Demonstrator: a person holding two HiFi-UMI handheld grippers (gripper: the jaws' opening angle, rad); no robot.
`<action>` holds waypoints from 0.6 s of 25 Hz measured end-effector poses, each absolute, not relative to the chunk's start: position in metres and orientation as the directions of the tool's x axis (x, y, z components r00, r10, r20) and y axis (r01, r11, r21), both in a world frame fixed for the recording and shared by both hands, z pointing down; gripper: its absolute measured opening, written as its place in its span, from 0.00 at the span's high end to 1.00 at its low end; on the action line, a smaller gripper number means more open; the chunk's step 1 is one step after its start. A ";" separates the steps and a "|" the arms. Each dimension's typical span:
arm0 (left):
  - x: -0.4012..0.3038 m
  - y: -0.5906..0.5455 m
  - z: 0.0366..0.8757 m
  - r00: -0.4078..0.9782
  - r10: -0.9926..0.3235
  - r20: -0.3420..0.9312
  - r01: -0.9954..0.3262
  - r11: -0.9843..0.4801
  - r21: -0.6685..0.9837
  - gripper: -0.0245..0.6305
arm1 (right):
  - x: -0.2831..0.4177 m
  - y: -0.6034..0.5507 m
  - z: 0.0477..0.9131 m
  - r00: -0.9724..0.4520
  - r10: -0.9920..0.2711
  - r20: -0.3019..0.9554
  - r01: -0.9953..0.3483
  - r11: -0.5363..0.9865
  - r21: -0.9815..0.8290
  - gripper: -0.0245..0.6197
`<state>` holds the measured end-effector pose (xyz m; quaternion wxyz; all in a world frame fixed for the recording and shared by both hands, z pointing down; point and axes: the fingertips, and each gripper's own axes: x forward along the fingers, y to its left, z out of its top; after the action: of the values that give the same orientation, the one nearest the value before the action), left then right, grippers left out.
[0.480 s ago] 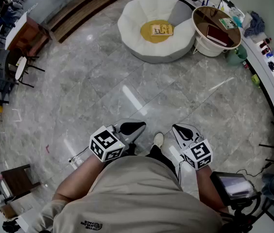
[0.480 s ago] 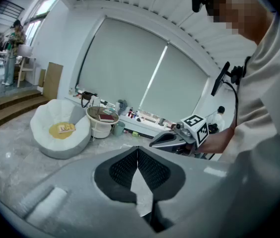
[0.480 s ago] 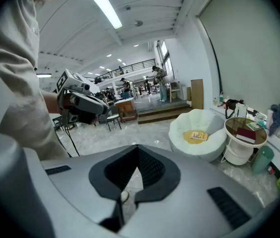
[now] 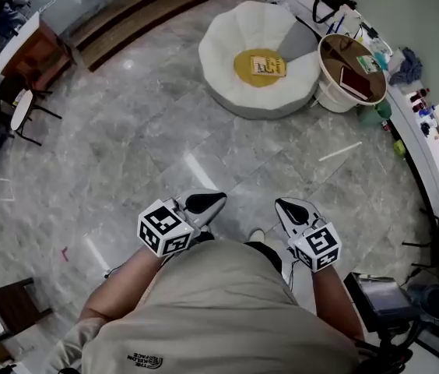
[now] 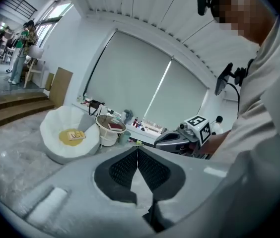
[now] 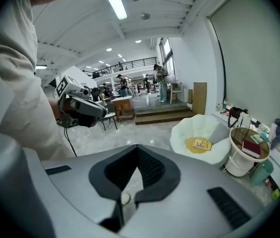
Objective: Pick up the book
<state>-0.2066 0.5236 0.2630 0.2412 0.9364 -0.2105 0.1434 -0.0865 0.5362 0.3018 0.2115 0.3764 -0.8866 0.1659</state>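
Lower in view now sit the chair (image 4: pixel 227 41) and book (image 4: pixel 268 65). Well short of the chair, left hand-held gripper (image 4: pixel 208 202) and right hand-held gripper (image 4: pixel 288 207) are clenched, empty.

I see both tools in pale grey, the left gripper (image 5: pixel 138 150) and the right gripper (image 6: pixel 137 148), each lined with black ribbed pads (image 5: pixel 124 168). The marker cubes (image 4: pixel 163 228) are white with black square patterns. Far ahead of the jaws, a white petal-shaped armchair (image 4: pixel 227 37) carries a round mustard-yellow cushion (image 4: pixel 244 70), and on it a yellow book (image 4: pixel 268 65) with dark print. To the right of that, a round brown-topped side table (image 4: pixel 336 53) with a white base bears a dark red book (image 4: pixel 355 82). The glossy stone floor (image 4: pixel 126 146) is grey with pale veins. My cotton shirt (image 4: pixel 219 318) is beige.
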 end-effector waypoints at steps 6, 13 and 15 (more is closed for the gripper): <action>-0.273 0.473 0.271 0.875 -0.314 0.369 -0.457 -0.789 0.411 0.95 | -0.143 0.488 0.285 -0.598 -0.640 0.483 -0.765 0.635 -0.106 0.94; -0.272 0.413 0.296 0.872 -0.297 0.390 -0.460 -0.772 0.439 0.93 | -0.133 0.431 0.285 -0.527 -0.696 0.488 -0.824 0.559 -0.094 0.77; -0.248 0.392 0.299 0.877 -0.291 0.383 -0.450 -0.777 0.441 0.89 | -0.112 0.408 0.290 -0.519 -0.704 0.484 -0.833 0.545 -0.101 0.74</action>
<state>-0.2481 0.3916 0.2986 0.2685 0.9308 -0.1989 0.1484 -0.1119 0.4076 0.2901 0.1974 0.4487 -0.8563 0.1624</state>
